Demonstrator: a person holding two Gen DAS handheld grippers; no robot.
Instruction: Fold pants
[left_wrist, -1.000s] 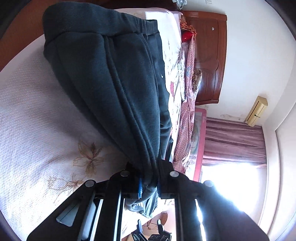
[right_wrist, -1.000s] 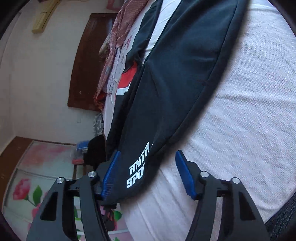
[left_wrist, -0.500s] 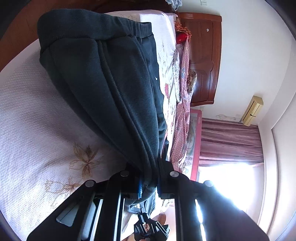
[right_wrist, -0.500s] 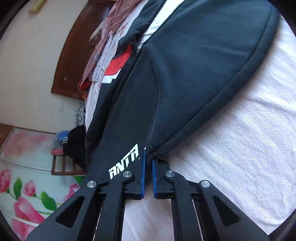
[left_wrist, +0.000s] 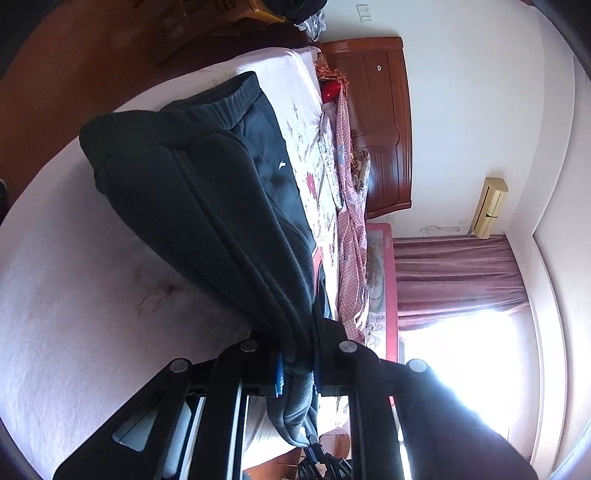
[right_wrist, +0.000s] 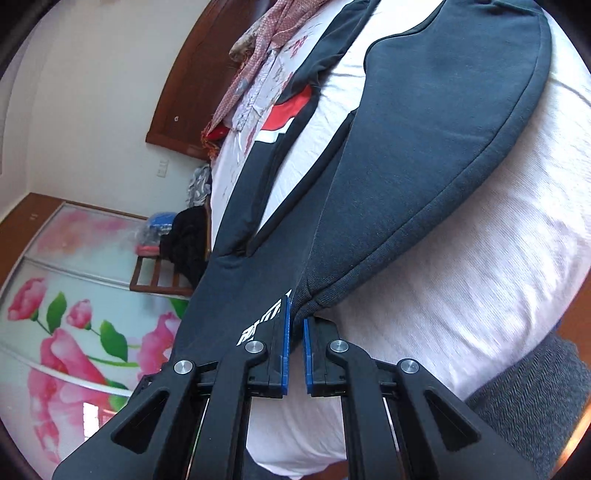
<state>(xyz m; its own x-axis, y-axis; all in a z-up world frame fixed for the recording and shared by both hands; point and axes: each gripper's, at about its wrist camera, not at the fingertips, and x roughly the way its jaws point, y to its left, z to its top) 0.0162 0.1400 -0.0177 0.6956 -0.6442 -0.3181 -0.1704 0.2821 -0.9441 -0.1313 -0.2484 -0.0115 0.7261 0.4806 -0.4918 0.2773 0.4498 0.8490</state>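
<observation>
Dark navy sweatpants (left_wrist: 207, 192) lie partly on a white bedspread (left_wrist: 74, 295), with the elastic waistband (left_wrist: 229, 99) at the far end. My left gripper (left_wrist: 295, 362) is shut on a bunched fold of the pants and holds it lifted off the bed. In the right wrist view the pants (right_wrist: 424, 140) stretch away from my right gripper (right_wrist: 295, 325), which is shut on a pant edge beside white lettering (right_wrist: 266, 321). The leg hangs taut between the gripper and the bed.
A wooden headboard (left_wrist: 384, 122) and patterned pink bedding (left_wrist: 347, 221) lie along the far side of the bed. A red, white and dark garment (right_wrist: 284, 114) lies on the bed. A flowered wardrobe door (right_wrist: 74, 325) and a chair with clothes (right_wrist: 177, 243) stand beyond.
My right gripper closed on the pant edge by the lettering and lifted it. My left gripper raised its fold higher, pulling the pants off the bedspread.
</observation>
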